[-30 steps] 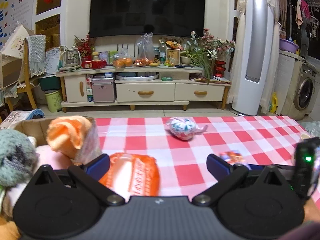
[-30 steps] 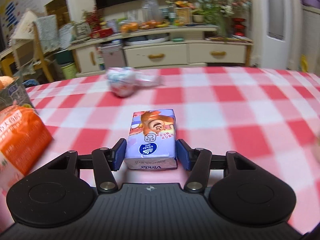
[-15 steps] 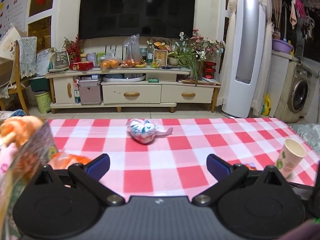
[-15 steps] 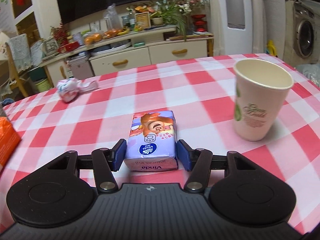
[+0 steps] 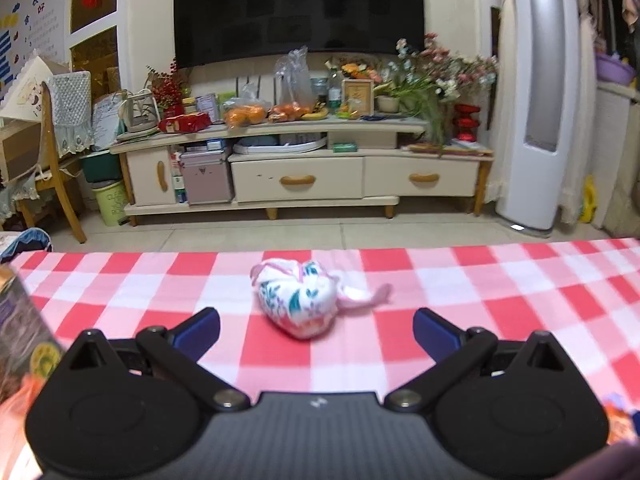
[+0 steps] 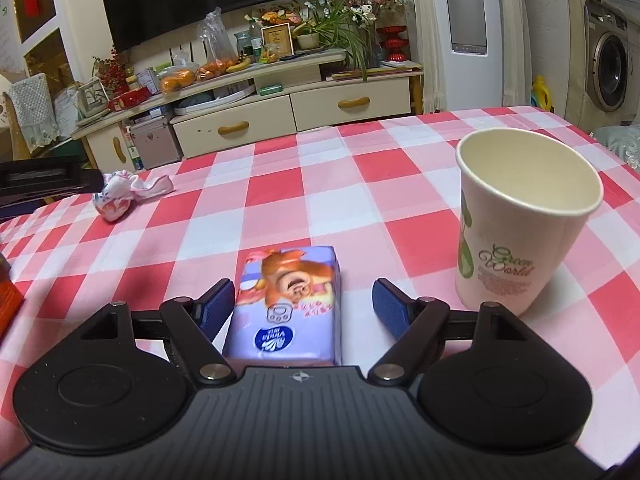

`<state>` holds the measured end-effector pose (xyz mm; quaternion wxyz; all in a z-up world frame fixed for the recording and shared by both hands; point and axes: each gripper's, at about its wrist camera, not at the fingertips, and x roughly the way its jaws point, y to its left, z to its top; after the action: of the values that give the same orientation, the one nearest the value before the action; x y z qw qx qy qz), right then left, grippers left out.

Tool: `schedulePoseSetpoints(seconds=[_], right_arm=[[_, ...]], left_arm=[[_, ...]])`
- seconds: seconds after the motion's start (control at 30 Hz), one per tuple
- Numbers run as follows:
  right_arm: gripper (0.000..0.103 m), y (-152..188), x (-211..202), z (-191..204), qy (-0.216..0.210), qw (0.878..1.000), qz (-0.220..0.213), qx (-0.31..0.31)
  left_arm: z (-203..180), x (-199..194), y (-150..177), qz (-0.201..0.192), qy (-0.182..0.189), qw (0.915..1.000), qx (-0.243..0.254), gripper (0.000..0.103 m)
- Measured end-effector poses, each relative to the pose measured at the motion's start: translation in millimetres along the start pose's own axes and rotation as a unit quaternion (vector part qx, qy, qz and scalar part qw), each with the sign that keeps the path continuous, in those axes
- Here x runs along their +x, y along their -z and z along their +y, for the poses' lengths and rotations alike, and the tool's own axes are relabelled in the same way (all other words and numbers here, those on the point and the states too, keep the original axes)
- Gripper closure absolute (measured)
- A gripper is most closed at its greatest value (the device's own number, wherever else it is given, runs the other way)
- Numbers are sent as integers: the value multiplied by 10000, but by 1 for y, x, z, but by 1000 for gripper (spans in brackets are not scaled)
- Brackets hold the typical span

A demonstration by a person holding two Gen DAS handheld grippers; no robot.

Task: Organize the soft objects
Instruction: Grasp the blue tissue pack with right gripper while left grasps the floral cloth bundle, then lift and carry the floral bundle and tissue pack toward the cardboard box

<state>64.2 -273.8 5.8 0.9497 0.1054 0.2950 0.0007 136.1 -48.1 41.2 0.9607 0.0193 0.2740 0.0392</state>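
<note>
Lying on the red-and-white checked counter (image 6: 400,168): purple Vinda tissue pack (image 6: 286,304), between parted right gripper (image 6: 304,304) fingers, left pad touching or nearly so. White floral rolled cloth bundle (image 5: 298,304) sits beyond the wide-open left gripper (image 5: 316,326). White paper cup (image 6: 520,220) stands beside the right finger.
</note>
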Motion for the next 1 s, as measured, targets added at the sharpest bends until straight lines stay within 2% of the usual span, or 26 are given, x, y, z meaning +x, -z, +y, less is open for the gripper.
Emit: schedulePoseSetpoints(seconds=[0.17, 0.3, 0.5, 0.57, 0.67, 0.77, 1.0], right_arm=[[6, -2, 1, -1, -39, 10000, 32, -28], [6, -3, 2, -3, -91, 9999, 47, -66], [6, -2, 2, 0, -91, 9996, 65, -278], [13, -1, 2, 0, -103, 9994, 57, -314], [27, 0, 0, 2, -79, 9989, 37, -452], [36, 3, 0, 6, 16, 9974, 8, -715], [37, 3, 1, 8, -27, 9968, -11, -796]], left_arm=[[-2, 40, -9, 147, -351, 9992, 84, 1], [-2, 58, -15, 235, -330, 9991, 86, 1], [1, 71, -12, 507, -294, 9982, -114, 15], [1, 73, -9, 574, -276, 9979, -119, 28], [4, 75, -7, 659, -210, 9973, -247, 39], [5, 73, -6, 647, -170, 9975, -243, 43], [4, 55, 4, 643, 31, 9977, -209, 44]])
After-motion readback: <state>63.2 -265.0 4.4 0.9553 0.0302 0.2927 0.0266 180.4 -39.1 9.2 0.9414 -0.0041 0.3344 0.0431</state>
